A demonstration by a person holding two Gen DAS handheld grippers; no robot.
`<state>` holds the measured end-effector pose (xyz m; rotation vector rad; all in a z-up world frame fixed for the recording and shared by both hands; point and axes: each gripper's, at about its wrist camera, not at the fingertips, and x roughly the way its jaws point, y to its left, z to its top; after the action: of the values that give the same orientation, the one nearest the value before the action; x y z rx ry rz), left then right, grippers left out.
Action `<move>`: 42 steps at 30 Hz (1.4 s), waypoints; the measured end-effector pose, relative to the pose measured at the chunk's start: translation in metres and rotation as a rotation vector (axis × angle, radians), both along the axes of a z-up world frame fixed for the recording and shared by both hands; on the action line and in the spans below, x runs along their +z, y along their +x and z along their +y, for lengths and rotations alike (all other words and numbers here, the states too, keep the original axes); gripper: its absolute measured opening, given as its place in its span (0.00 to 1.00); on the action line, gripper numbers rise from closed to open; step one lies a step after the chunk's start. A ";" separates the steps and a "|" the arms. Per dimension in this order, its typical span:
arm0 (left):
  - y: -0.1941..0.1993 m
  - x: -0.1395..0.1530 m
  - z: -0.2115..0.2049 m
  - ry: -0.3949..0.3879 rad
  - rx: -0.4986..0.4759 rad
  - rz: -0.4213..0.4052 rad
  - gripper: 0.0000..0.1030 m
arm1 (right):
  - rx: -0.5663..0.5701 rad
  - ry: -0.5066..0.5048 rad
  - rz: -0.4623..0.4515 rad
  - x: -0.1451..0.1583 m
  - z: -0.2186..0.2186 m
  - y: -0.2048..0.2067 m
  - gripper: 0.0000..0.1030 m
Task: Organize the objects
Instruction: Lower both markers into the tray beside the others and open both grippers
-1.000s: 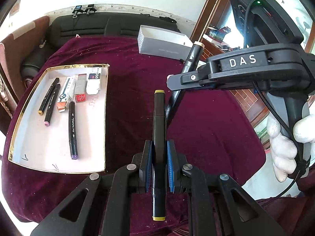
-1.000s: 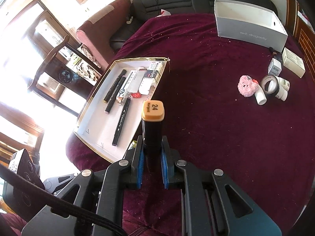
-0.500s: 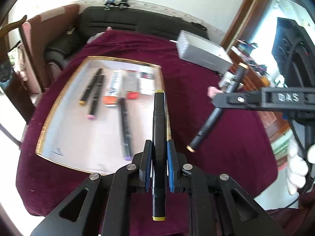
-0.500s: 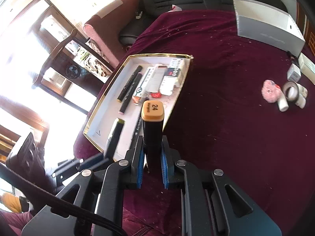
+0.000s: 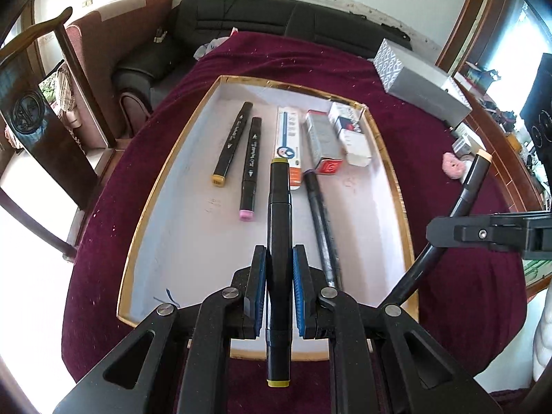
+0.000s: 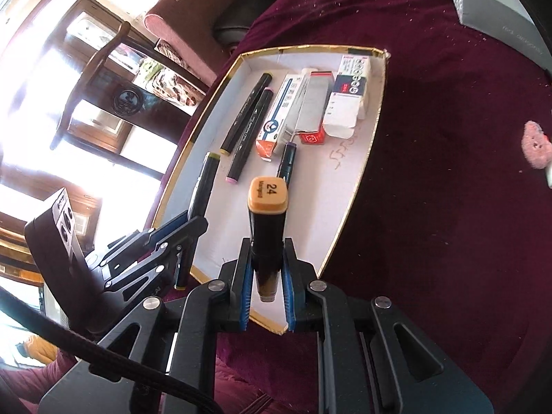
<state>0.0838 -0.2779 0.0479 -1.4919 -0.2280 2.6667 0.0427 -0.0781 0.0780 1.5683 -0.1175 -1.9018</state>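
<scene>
My left gripper (image 5: 279, 276) is shut on a black marker with olive-yellow caps (image 5: 278, 227), held level over the near half of the gold-rimmed white tray (image 5: 165, 241). My right gripper (image 6: 265, 269) is shut on a black marker with an orange "24" cap (image 6: 267, 207), held tilted up over the tray's near corner (image 6: 348, 207). In the tray lie a yellow-capped marker (image 5: 233, 143), a pink-capped marker (image 5: 251, 169), a purple-capped marker (image 5: 321, 227) and three small boxes (image 5: 322, 141). The right gripper also shows in the left wrist view (image 5: 445, 233).
The tray sits on a maroon cloth (image 5: 448, 131) over a table. A grey box (image 5: 421, 86) stands at the far right. A pink fluffy item (image 5: 453, 165) lies right of the tray. A dark sofa (image 5: 276, 20) and a wooden chair (image 5: 51, 79) stand beyond.
Both grippers have moved left and forward, from over the bare cloth to over the tray, each keeping its marker. The tray now fills the middle of both views.
</scene>
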 end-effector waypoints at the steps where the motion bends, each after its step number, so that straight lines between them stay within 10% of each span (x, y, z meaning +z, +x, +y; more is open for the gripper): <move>1: -0.003 -0.003 -0.001 -0.002 -0.005 -0.008 0.11 | -0.001 0.004 -0.005 -0.002 -0.003 -0.002 0.13; 42: -0.041 -0.041 0.005 -0.005 -0.082 -0.091 0.11 | -0.157 0.127 -0.109 -0.060 -0.016 -0.044 0.14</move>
<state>0.0433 -0.2730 0.0073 -1.5895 -0.1625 2.5418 -0.0014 -0.0937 0.0183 1.7953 -0.1745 -1.9768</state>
